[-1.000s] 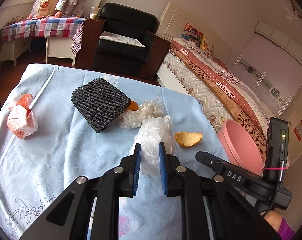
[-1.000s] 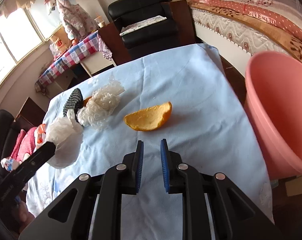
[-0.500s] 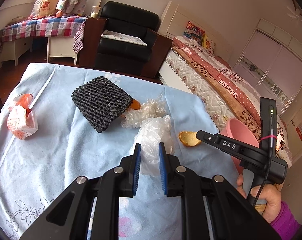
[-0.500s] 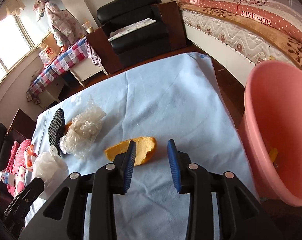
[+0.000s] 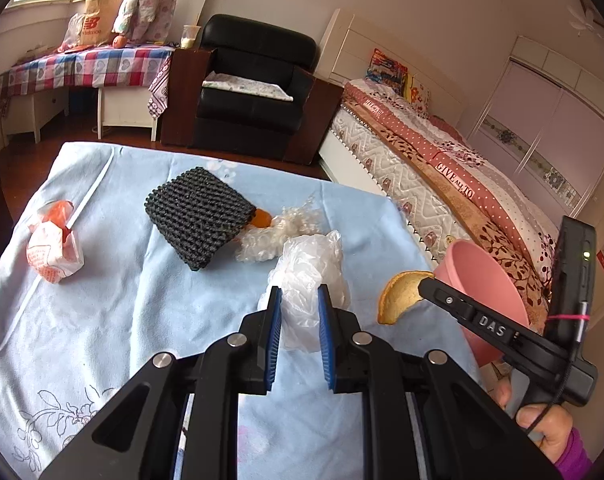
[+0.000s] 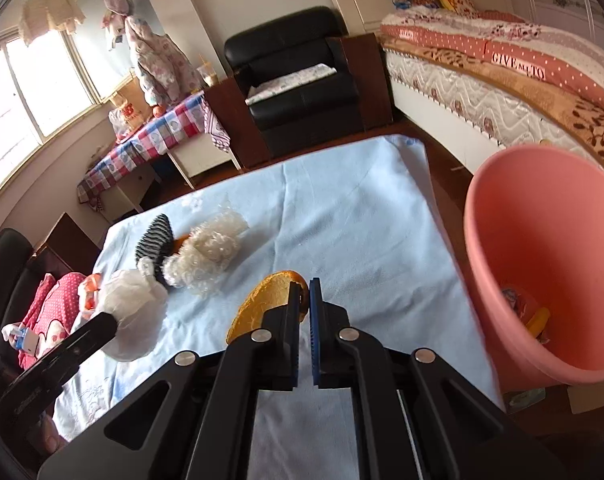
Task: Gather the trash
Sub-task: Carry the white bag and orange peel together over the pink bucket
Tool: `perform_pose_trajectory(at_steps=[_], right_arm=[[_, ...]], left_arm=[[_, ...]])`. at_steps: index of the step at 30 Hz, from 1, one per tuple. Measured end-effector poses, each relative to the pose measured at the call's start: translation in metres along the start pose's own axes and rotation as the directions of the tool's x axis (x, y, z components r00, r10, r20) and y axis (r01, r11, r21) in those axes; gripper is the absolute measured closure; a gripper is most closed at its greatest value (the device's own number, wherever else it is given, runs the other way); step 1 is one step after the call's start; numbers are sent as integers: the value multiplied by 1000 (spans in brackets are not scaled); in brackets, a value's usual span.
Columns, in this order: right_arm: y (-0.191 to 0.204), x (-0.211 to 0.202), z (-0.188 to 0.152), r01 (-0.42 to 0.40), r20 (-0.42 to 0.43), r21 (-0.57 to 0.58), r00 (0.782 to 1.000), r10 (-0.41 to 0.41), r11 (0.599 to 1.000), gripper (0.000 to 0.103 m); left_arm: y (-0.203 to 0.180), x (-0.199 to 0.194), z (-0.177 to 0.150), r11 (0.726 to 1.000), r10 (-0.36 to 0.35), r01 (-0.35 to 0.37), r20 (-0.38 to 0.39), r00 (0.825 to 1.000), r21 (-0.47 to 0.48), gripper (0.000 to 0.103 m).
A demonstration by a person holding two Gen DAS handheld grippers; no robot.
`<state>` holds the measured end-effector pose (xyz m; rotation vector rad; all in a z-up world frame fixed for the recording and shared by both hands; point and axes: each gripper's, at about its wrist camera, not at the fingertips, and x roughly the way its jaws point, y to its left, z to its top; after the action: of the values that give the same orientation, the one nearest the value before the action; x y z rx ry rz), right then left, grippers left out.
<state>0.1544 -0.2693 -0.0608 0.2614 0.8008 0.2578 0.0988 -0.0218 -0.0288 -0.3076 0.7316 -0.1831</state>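
Peel (image 6: 261, 300) pinched in right gripper (image 6: 304, 300), just left of bin (image 6: 502, 216) | left gripper (image 5: 299, 312) clamping bag (image 5: 310, 264), near bin | advice: carry peel over rim, release inside, grip firm.

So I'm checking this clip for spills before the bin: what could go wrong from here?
The right gripper pinches the orange peel only by its edge, so it may slip out before reaching the pink bin. The left gripper holds a soft plastic bag, which could slide free. The bin stands beside the table, so a short drop lands on the floor.
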Motion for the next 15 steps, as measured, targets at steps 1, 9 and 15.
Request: perform_pose_trajectory(at_steps=[1,9,15], right_arm=[[1,-9,0,-4,16,-7,1000,4,1000,98],[-5,-60,2,-22,98,-10,995,23,1000,98],[-12,-90,-2,-27,140,-1,990,27,1000,98]], left_arm=[[-4,-2,0,1000,-1,1,2,1000,4,87],[-38,-23,1,999,-5,4,36,999,45,87],[-58,-48,-2,998,-15,11,66,998,62,87]])
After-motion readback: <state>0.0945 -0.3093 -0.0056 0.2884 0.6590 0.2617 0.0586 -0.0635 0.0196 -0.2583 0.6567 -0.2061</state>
